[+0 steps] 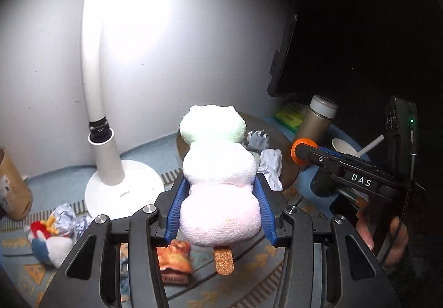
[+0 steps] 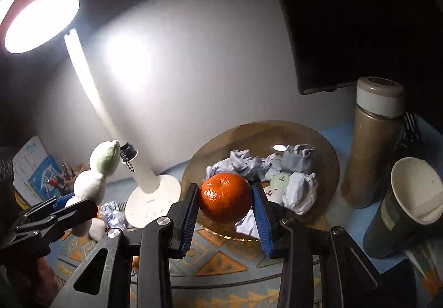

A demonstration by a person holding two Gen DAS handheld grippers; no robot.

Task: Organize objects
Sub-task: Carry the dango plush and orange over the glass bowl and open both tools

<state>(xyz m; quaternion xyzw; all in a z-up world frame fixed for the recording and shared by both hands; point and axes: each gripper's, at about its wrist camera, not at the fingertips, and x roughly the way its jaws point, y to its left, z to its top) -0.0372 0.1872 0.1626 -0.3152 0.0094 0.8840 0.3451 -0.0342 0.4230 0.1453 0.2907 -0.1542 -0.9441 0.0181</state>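
Note:
My left gripper [image 1: 220, 191] is shut on a plush dango skewer [image 1: 218, 183] with green, white and pink balls and a brown stick end, held above the table; it also shows in the right wrist view [image 2: 92, 183]. My right gripper [image 2: 224, 197] is shut on an orange [image 2: 224, 197], held in front of a round gold plate [image 2: 263, 133]. The plate holds crumpled paper balls [image 2: 299, 191] and a small pale plush [image 2: 279, 182]. The right gripper [image 1: 301, 151] shows in the left wrist view, at the right.
A white desk lamp [image 1: 121, 186] stands left of the plate, lit. A tan thermos [image 2: 373, 142] and a paper cup [image 2: 409, 205] stand at the right. Crumpled paper [image 1: 66, 218], a small toy [image 1: 47, 238] and a snack packet [image 1: 174, 258] lie on the patterned mat. A dark monitor [image 1: 282, 59] hangs behind.

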